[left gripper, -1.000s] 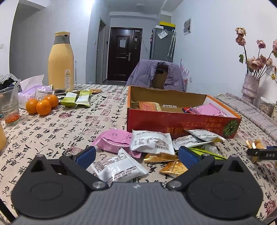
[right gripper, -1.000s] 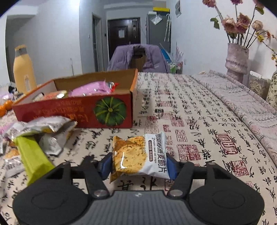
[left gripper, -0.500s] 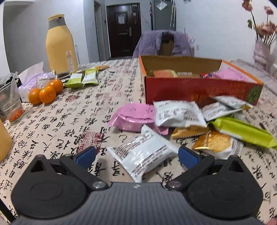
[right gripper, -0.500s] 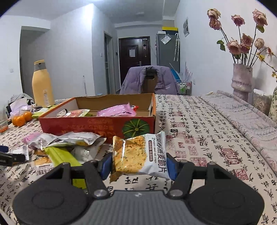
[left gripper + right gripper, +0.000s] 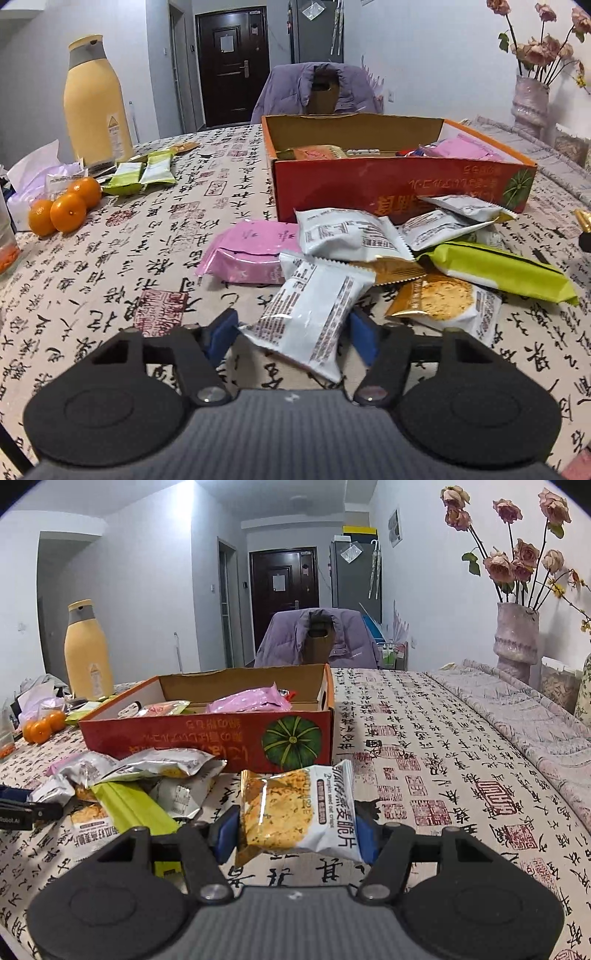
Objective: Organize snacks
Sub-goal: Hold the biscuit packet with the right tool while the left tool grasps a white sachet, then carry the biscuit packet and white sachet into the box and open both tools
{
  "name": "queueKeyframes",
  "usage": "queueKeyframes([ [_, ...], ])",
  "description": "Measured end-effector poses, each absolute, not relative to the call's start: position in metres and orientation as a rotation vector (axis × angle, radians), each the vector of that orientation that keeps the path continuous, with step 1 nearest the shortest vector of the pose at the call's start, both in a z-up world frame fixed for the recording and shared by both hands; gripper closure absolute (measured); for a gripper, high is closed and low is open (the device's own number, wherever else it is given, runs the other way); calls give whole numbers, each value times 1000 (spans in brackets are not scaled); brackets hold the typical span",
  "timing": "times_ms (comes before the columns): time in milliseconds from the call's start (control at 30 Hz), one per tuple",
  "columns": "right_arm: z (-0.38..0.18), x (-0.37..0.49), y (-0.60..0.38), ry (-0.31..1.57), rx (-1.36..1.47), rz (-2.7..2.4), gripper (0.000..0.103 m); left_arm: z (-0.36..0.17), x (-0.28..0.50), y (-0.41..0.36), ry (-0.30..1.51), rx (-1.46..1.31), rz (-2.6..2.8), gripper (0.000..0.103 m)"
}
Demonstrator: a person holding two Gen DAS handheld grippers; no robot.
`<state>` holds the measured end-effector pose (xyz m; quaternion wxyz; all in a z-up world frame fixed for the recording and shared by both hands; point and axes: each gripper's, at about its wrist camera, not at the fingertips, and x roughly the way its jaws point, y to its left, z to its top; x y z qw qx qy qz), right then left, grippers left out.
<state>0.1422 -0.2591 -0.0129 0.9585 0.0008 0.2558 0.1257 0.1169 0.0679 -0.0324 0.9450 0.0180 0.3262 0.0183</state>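
Jaws just closing on white snack packet (image 5: 310,314) (left gripper (image 5: 293,332)), pads touching

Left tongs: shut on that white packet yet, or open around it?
Shut on it. The left tongs have just been closing, and both blue pads now press the white packet.

White walls, dark door (image 5: 283,598) down the hall, jacket-draped chair (image 5: 317,638) behind a calligraphy-print table (image 5: 436,760).

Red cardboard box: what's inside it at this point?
Inside the red cardboard box lie a pink packet and an orange-toned packet, plus a small wrapper behind. The near wall hides the box floor and anything lying lower.
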Motion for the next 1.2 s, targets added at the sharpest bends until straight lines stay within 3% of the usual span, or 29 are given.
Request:
queueKeyframes([
  [667, -12, 138, -252, 517, 0, 278, 41, 0, 78, 66, 511, 2, 54, 43],
  [1200, 29, 179, -217, 405, -16, 343, 41, 58, 133, 33, 388, -42, -8, 43],
])
